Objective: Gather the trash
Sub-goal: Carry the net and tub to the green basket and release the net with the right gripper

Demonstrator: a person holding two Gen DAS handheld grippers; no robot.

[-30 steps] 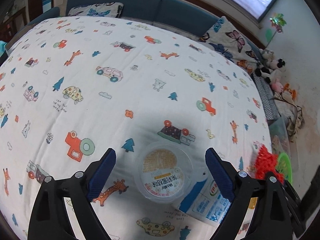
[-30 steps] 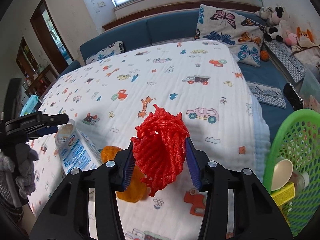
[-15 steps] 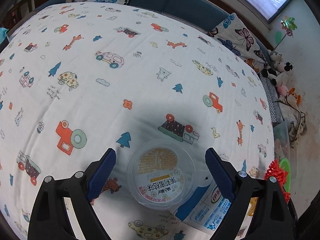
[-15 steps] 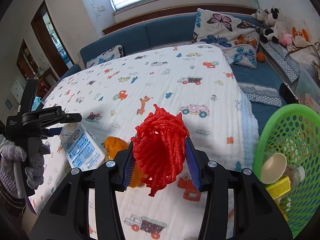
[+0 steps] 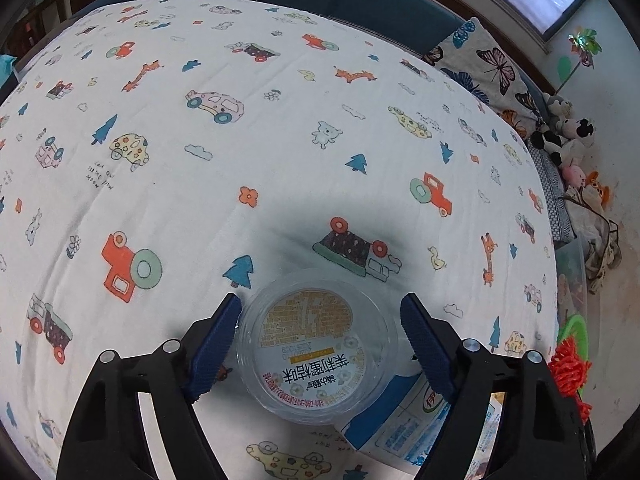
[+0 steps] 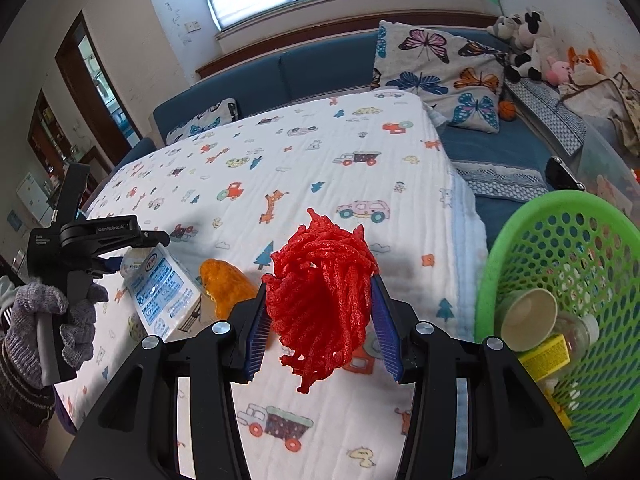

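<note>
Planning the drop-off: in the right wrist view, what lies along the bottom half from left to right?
Left hand-held gripper → blue-and-white carton → orange peel → red foam net in the right hand-held gripper → paper cup in the green basket.

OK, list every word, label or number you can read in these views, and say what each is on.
"GenRobot.AI": on the left hand-held gripper, in the right wrist view.
Clear plastic cup lid: large Chinese characters, upside down; too distorted to quote.
Blue and white carton: logo and fine print too small.
Bedsheet: tiny handwritten print, blurred.
</note>
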